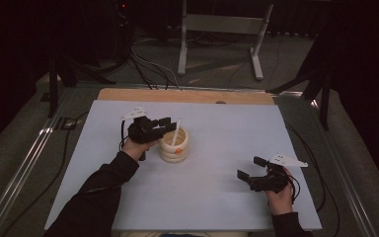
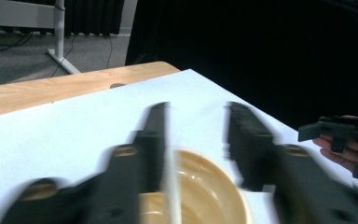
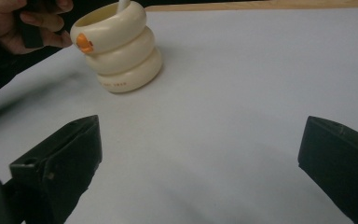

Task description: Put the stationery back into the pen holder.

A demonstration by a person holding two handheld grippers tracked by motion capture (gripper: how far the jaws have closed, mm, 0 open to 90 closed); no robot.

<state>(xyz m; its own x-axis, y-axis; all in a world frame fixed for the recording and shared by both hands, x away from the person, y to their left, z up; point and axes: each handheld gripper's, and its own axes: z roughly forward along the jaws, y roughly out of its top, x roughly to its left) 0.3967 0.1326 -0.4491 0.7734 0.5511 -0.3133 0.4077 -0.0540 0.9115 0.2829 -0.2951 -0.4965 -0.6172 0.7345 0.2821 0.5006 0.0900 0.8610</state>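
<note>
At the centre-left of the high view, the left gripper (image 1: 170, 123) hovers with jaws apart over the cream ribbed ring-shaped cup (image 1: 174, 145), beside a white stick (image 1: 176, 134) standing in it. The right gripper (image 1: 250, 168) rests at lower right with jaws wide apart and nothing between them.

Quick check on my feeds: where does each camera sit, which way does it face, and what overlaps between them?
High view: above the person's side, looking forward and down on the table; both forearms, left gripper, right gripper.
Left gripper view: along its blurred jaws over the cup and white stick.
Right gripper view: low over the table, between wide jaws, toward the cup.
Shared: the cup.
</note>
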